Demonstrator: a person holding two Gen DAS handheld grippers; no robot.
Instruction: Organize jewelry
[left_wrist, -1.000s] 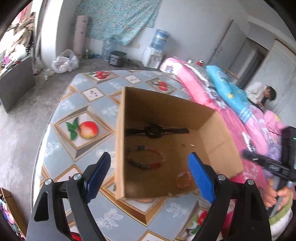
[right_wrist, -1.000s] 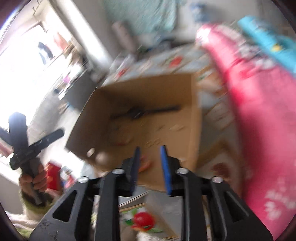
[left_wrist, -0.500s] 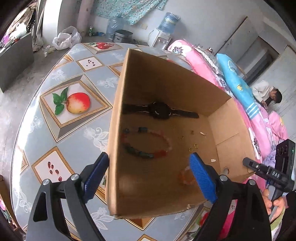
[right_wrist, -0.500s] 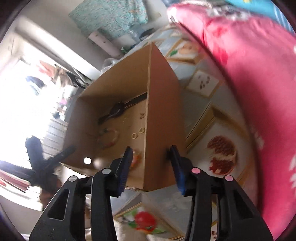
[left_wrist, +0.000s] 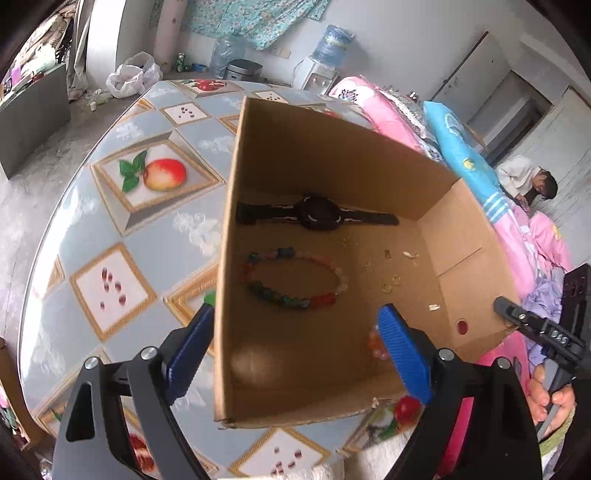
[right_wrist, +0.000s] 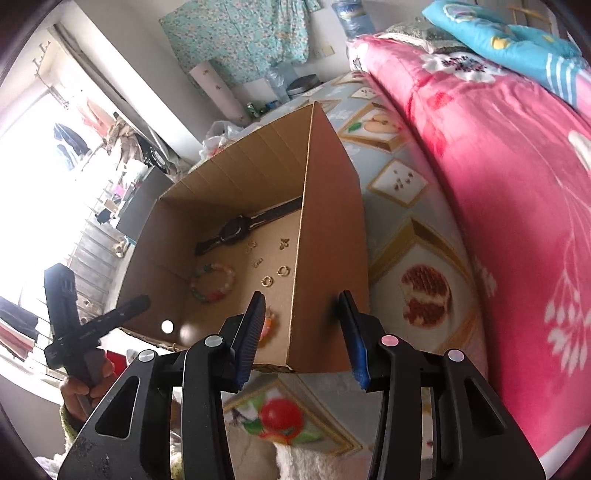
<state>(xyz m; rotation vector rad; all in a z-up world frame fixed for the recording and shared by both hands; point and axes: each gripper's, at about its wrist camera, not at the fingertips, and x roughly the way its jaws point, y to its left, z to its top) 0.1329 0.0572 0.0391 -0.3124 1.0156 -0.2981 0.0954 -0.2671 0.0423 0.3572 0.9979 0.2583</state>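
Both your left gripper (left_wrist: 295, 332) and right gripper (right_wrist: 304, 325), spread, straddle the light, stiff cardboard box (left_wrist: 332, 177) walls; pinch there

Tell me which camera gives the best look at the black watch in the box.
The left wrist view: the black watch lies whole along the cardboard box's far wall, both straps visible. In the right wrist view the watch is smaller, one strap end cut off by the box wall.

place: home bedroom | cues: pink quilt (right_wrist: 498, 192), water dispenser (left_wrist: 317, 74), hanging clothes (right_wrist: 70, 140)
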